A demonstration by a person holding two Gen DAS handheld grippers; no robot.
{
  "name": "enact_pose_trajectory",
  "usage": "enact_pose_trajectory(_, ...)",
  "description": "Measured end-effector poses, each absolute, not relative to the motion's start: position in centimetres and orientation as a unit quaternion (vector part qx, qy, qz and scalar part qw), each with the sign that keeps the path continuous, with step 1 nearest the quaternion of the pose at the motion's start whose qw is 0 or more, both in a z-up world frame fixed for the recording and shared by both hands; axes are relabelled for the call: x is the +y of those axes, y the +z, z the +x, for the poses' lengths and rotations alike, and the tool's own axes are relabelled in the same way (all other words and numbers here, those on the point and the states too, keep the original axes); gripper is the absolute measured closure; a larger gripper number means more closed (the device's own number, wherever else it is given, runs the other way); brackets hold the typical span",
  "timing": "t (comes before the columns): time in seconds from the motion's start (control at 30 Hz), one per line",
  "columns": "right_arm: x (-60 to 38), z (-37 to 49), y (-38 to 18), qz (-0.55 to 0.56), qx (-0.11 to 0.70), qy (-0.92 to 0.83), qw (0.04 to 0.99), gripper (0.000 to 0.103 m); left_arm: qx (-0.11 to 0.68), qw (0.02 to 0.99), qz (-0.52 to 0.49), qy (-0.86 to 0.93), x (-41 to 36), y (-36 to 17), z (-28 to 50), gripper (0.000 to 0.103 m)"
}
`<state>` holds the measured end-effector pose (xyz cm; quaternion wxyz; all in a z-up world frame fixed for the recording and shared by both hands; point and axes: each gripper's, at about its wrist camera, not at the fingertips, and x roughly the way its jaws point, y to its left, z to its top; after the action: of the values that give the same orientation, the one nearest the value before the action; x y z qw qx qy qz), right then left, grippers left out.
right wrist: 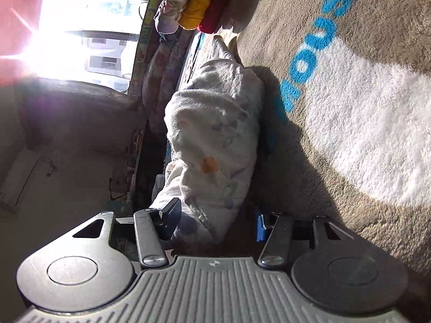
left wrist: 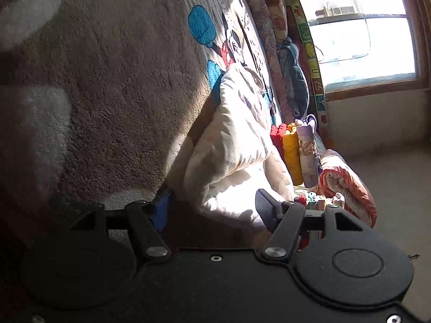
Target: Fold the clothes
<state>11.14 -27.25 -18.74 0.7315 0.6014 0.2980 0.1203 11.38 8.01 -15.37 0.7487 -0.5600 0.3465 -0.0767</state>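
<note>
Under both your grippers lies the blanket (left wrist: 113,102), brown plush with white patches and blue letters. On it the garment (left wrist: 231,145), pale and bunched, sits in sunlight, its near end reaching between your fingers in both views. Past it stand rolled cloths (left wrist: 292,153) in red, yellow and lilac, touching side by side. Your left gripper (left wrist: 212,210) is spread wide, jaws either side of the garment's end, not pinching it. Your right gripper (right wrist: 215,220) is likewise wide apart, the cloth lying loose between the pads.
</note>
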Motion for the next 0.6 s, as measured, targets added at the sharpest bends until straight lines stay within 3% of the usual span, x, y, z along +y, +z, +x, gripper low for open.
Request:
enact_pose_trajectory(0.07, -26.5, 11.5, -19.1, 0.601, 0.295, 0.113, 0.734, 0.069, 0.352, 0.745, -0.561, -0.074, 7.4, -15.8, 11.9, 0.043)
enact_pose_trajectory(0.1, -26.1, 11.6, -18.9, 0.591, 0.292, 0.115, 0.744, 0.077, 0.354, 0.749, -0.555, -0.073, 7.1, -15.9, 12.2, 0.061)
enact_pose_trajectory(0.13, -25.9, 11.6, -18.5, 0.58, 0.288, 0.119, 0.753, 0.083, 0.356, 0.757, -0.542, -0.076, 6.8, -15.8, 12.4, 0.086)
enact_pose_trajectory(0.17, -25.7, 11.6, -18.0, 0.567, 0.282, 0.123, 0.764, 0.084, 0.356, 0.773, -0.52, -0.077, 6.6, -15.2, 12.5, 0.093)
enact_pose_trajectory(0.37, -28.1, 8.8, -10.7, 0.396, 0.217, 0.135, 0.882, 0.086, 0.276, 0.923, -0.243, -0.111, 4.9, -8.3, 9.3, 0.096)
enact_pose_trajectory(0.6, -26.4, 6.4, -15.3, 0.273, 0.316, 0.088, 0.904, 0.086, 0.338, 0.904, -0.252, -0.076, 5.6, -14.1, 7.7, 0.096)
